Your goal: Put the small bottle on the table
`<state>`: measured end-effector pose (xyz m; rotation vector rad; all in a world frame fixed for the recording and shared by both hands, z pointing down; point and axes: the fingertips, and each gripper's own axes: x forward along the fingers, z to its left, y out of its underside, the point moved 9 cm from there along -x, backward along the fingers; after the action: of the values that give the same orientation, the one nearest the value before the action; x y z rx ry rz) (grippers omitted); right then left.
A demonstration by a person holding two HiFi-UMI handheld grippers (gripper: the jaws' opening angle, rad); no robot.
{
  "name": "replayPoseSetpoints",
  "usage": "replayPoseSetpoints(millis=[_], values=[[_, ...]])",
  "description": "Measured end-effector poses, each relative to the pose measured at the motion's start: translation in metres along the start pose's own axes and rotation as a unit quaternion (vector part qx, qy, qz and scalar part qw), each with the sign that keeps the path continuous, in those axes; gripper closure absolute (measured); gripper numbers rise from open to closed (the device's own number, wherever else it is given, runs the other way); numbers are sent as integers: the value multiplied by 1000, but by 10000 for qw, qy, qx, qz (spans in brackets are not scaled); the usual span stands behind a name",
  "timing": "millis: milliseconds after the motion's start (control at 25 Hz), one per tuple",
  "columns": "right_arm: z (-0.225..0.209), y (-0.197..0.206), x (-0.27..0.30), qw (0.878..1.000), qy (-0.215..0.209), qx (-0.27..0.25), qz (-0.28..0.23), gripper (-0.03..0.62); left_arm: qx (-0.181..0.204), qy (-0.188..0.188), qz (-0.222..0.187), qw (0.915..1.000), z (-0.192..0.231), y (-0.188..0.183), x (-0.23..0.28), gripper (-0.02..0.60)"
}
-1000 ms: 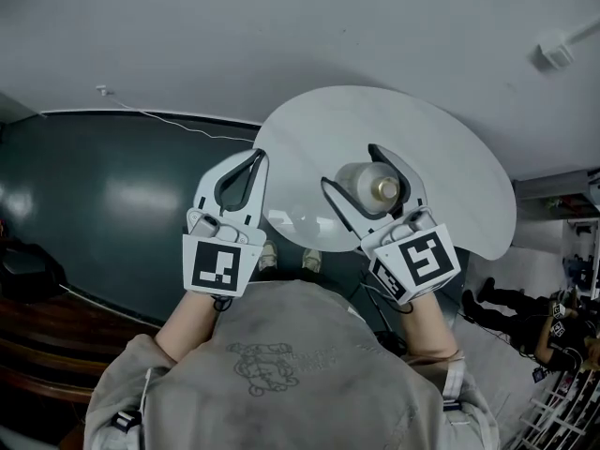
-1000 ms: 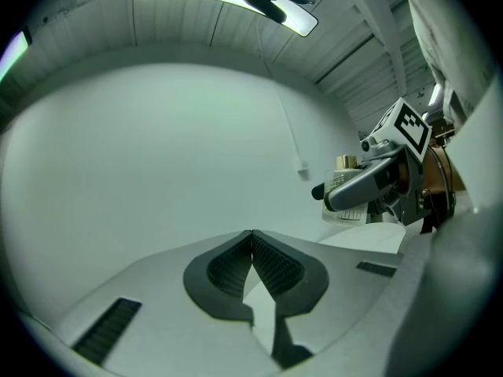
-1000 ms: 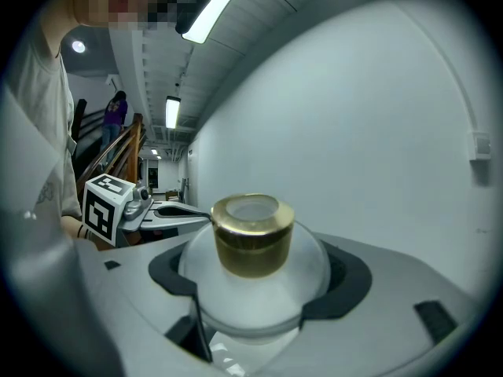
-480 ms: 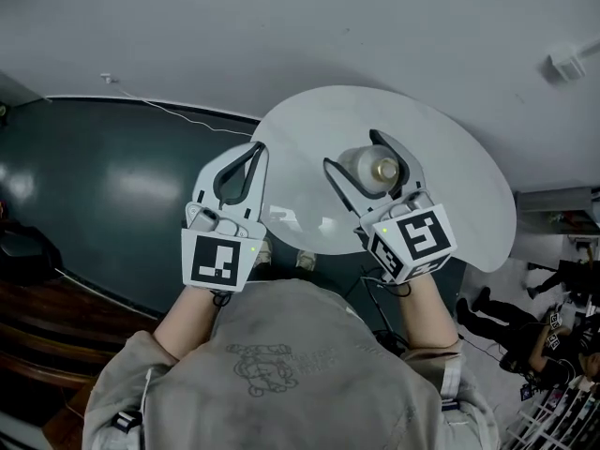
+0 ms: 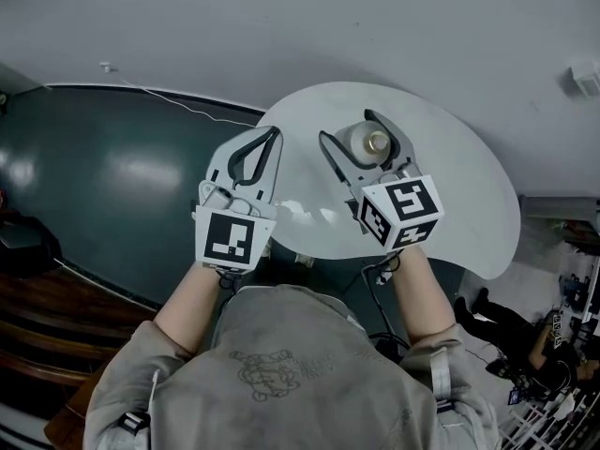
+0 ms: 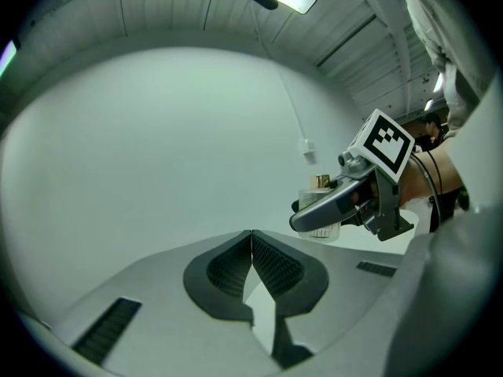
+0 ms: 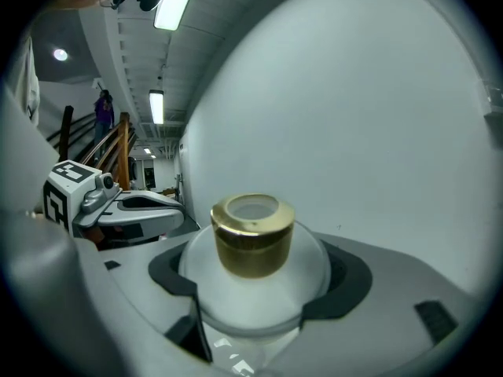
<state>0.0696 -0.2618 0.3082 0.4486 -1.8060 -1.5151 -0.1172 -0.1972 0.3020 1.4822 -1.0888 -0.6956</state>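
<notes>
The small bottle [image 5: 367, 144] has a frosted clear body and a gold cap [image 7: 251, 232]. My right gripper [image 5: 349, 129] is shut on its body, holding it upright over the round white table [image 5: 459, 186]. I cannot tell whether its base touches the tabletop. In the right gripper view the bottle [image 7: 251, 289] fills the space between the dark pads [image 7: 352, 277]. My left gripper [image 5: 273, 132] is shut with nothing in it, at the table's left edge beside the right one. From the left gripper view [image 6: 251, 238] I see the bottle [image 6: 324, 228] held off to the right.
Left of the table lies dark green floor [image 5: 112, 186] with a thin white cable [image 5: 169, 101] along the pale wall. Dark wooden steps [image 5: 37, 345] are at the lower left. People stand at the far lower right [image 5: 525, 345].
Both grippers have moved forward. The right one has carried the bottle farther over the table; the left has stayed shut alongside it.
</notes>
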Motion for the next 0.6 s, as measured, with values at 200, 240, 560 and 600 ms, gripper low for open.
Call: replayPoseSetpoints(millis=[200, 240, 560, 600], values=[[-3, 15, 28, 9999, 34, -40, 147, 273, 46, 51, 91, 9999, 9, 19, 22, 565], [-2, 18, 32, 9998, 39, -61, 183, 273, 1, 49, 123, 9999, 10, 23, 25, 565], [-6, 63, 71, 9987, 56, -93, 491, 273, -394, 204, -189, 9988, 13, 56, 46, 565], [-8, 70, 76, 9985, 64, -83, 535, 273, -375, 233, -135, 9989, 11, 61, 49, 565]])
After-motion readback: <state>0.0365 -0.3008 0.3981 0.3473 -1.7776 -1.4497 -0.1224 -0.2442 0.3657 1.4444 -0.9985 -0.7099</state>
